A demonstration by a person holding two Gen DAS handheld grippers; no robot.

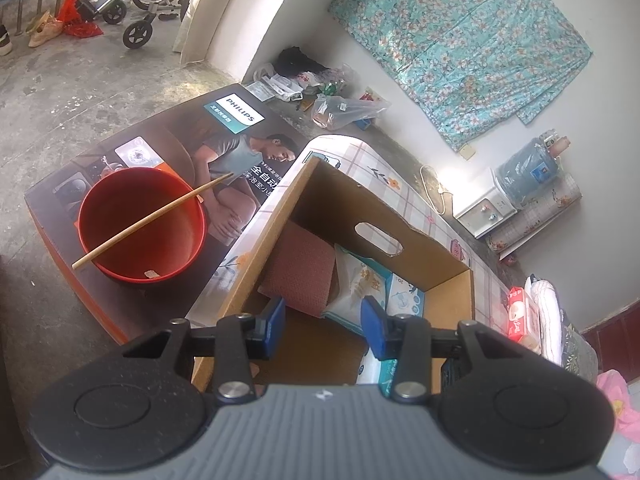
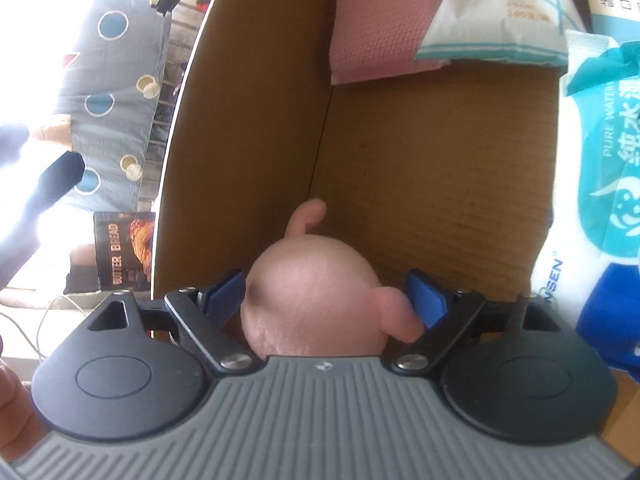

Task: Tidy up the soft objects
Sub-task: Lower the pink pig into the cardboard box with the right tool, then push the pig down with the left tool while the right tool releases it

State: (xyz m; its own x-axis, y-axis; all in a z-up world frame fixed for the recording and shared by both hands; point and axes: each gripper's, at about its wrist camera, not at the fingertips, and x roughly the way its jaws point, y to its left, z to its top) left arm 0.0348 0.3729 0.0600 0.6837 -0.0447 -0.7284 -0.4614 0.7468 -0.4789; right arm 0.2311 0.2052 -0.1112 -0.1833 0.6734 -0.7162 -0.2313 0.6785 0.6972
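The right tool (image 2: 324, 296) is sitting inside the box (image 2: 420, 184), its 2 blue pads spread around a pink plush toy (image 2: 312, 300) (a rounded body with small stubby limbs); whether the pads are actually pressing it I cannot tell. The toy is probably light, soft and squashy, so a hold across the widest part of the body should be suiting it better than a limb. Its long axis is running away from the camera, 1 limb pointing toward the box's far end. The left tool (image 1: 323, 322) is hanging open and empty over the box rim, above a pink cloth (image 1: 298, 268) and tissue packs (image 1: 360, 280).
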